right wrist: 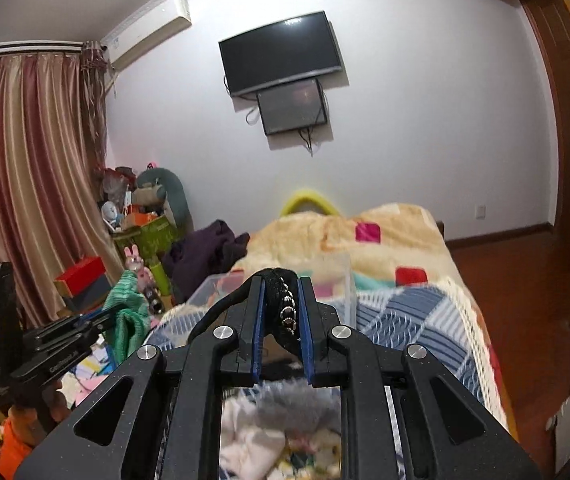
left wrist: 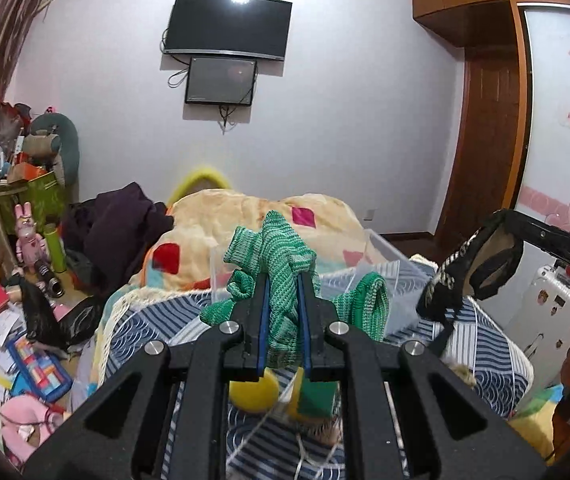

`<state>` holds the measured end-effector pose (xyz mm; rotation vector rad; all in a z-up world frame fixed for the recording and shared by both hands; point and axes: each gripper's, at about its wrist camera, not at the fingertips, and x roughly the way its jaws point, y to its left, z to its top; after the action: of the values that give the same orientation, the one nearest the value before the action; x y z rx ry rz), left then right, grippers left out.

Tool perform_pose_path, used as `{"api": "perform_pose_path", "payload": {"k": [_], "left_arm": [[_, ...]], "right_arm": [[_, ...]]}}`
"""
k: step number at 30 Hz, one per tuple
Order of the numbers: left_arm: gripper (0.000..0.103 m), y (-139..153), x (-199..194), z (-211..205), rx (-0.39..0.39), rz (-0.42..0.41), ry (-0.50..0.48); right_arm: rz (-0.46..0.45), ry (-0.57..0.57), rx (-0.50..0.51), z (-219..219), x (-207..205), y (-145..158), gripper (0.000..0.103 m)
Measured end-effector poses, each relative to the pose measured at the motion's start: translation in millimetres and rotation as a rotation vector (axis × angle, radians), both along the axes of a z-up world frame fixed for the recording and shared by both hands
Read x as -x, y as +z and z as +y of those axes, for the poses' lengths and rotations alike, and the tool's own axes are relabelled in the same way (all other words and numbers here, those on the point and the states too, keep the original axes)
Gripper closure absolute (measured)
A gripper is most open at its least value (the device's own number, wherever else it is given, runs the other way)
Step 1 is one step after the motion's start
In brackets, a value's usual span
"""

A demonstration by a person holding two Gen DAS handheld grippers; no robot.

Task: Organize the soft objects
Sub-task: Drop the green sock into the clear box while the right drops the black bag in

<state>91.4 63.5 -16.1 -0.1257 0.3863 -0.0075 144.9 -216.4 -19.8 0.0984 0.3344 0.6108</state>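
Green knit cloth (left wrist: 281, 264) is clamped in the left gripper (left wrist: 282, 280), at frame center. Right gripper (right wrist: 282, 292) pinches a black studded band (right wrist: 281, 304) above the bed (right wrist: 405, 304).

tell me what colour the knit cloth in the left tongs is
Green, striped light and dark: the knitted cloth. Clearest in the left wrist view.
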Motion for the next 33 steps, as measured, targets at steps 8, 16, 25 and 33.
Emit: {"api": "perform_pose_path", "payload": {"k": [8,16,25,33], "left_arm": [[0.091,-1.7,-56.8,8.1,-0.005,0.073,-0.017],[0.091,-17.9,-99.9,13.2,-0.03,0.15,0.005],[0.091,-48.9,-129.7,4.0,-0.069,0.254,-0.034],[0.087,-62.0,-136.4,-5.0,-0.073,0.332,-0.087]], "right_arm": [[-0.023,-0.007,0.027,32.8,-26.7,9.5,0.089],[-0.021,-0.033,0.036,44.9,-51.0,17.0,0.09],[0.064,-0.004,0.19,70.0,-71.2,-20.3,0.09],[0.176,0.074,0.35,82.0,-76.0,-57.2,0.09]]}}
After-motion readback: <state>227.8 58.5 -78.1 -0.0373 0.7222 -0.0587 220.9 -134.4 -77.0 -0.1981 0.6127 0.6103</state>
